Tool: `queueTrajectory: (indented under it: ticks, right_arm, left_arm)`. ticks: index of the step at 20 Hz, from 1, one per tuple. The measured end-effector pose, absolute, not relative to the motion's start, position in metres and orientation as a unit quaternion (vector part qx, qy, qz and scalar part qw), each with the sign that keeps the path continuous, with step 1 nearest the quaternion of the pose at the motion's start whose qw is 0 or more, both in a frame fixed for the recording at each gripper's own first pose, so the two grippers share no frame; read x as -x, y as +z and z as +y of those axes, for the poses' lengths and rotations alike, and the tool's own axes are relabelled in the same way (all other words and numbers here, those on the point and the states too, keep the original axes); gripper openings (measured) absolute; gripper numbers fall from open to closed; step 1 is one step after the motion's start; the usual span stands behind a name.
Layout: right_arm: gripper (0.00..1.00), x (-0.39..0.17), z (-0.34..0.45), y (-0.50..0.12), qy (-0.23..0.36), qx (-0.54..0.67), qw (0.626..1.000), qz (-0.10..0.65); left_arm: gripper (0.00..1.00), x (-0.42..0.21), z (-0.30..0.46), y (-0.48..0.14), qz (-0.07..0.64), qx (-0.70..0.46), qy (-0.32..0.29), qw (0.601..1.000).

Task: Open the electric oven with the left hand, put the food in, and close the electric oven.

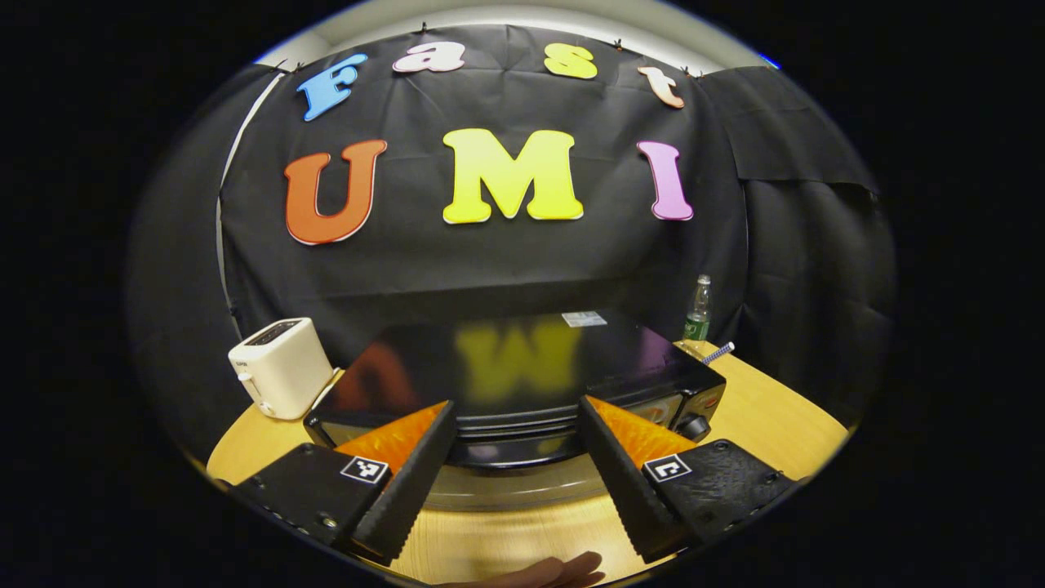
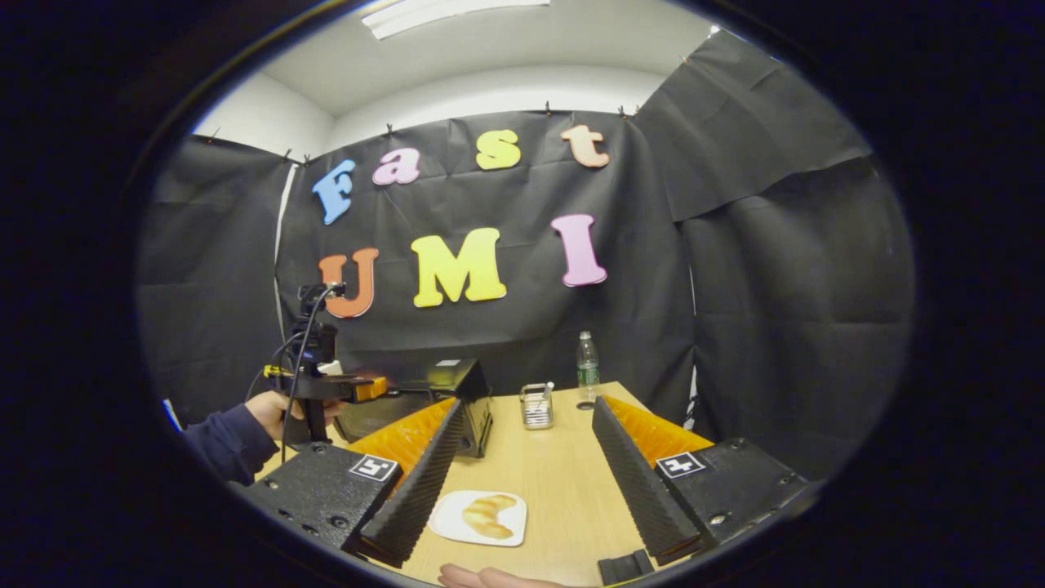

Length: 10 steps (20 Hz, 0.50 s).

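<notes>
Above the oven point(image 1: 522, 384) front edge I hold the left claw point(image 1: 516, 457), fingers apart, empty. Right claw point(image 2: 522, 474) also apart; croissant point(image 2: 486, 514) on plate point(image 2: 449, 527), desk point(image 2: 555, 465), near the oven.

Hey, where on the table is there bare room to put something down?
Free: the wood between the croissant plate and the wire caddy, and right of the plate. Crowded: the left side, where the oven stands.

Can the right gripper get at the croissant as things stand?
Probably yes. The right gripper is open, and the croissant lies uncovered on its plate on the table just ahead, between the fingers, with nothing in between.
</notes>
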State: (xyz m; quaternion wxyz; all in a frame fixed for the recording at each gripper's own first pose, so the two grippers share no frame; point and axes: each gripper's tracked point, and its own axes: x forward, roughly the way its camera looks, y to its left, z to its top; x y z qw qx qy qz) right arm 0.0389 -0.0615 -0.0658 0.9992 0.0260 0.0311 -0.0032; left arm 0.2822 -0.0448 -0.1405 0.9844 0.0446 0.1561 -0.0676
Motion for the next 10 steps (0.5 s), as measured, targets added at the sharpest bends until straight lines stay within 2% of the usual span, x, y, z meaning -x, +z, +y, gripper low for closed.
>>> queueTrajectory:
  ticks: [2,10]
  right_arm:
    - [0.96,-0.04,-0.063,-0.07,-0.008,-0.028,0.999,0.04]
    - [0.96,-0.031,-0.05,-0.061,-0.004,-0.011,0.999,0.035]
  left_arm:
    - [0.99,-0.281,-0.046,-0.143,0.16,-0.033,-0.068,0.984]
    - [1.0,-0.257,-0.046,-0.144,0.139,-0.024,-0.075,0.987]
